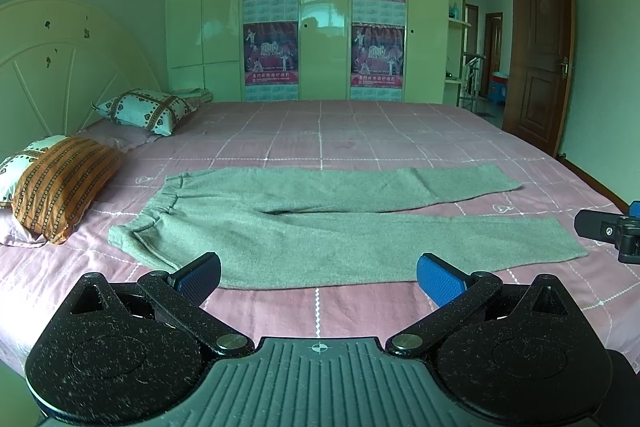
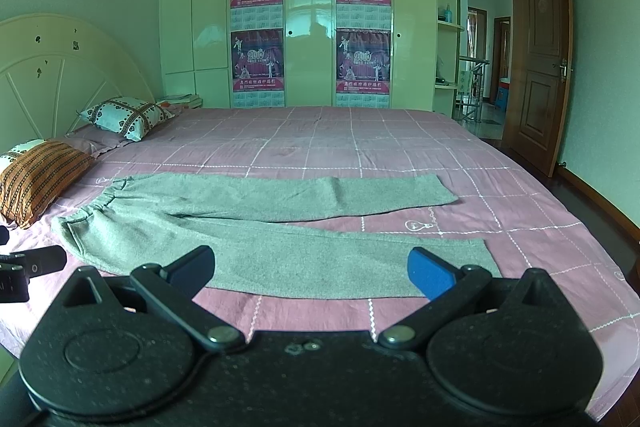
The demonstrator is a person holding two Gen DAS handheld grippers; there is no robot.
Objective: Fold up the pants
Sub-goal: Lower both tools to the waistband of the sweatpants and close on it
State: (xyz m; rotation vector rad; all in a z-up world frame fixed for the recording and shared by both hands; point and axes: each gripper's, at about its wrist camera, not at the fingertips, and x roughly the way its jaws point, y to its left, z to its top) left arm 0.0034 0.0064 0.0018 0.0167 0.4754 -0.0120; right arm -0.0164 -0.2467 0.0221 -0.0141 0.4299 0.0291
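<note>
Here we see one bed with pink checked sheets, four calendar posters on the wardrobe, three pillows, one pair of grey sweatpants spread flat, waistband left. Only our right view shows the near cuff fully. Left gripper and right gripper hover released, sweatpants just beyond both.

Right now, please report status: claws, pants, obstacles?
Left claw open, right claw open, both empty. Pants flat, unfolded on bed. Nothing in the way.
</note>
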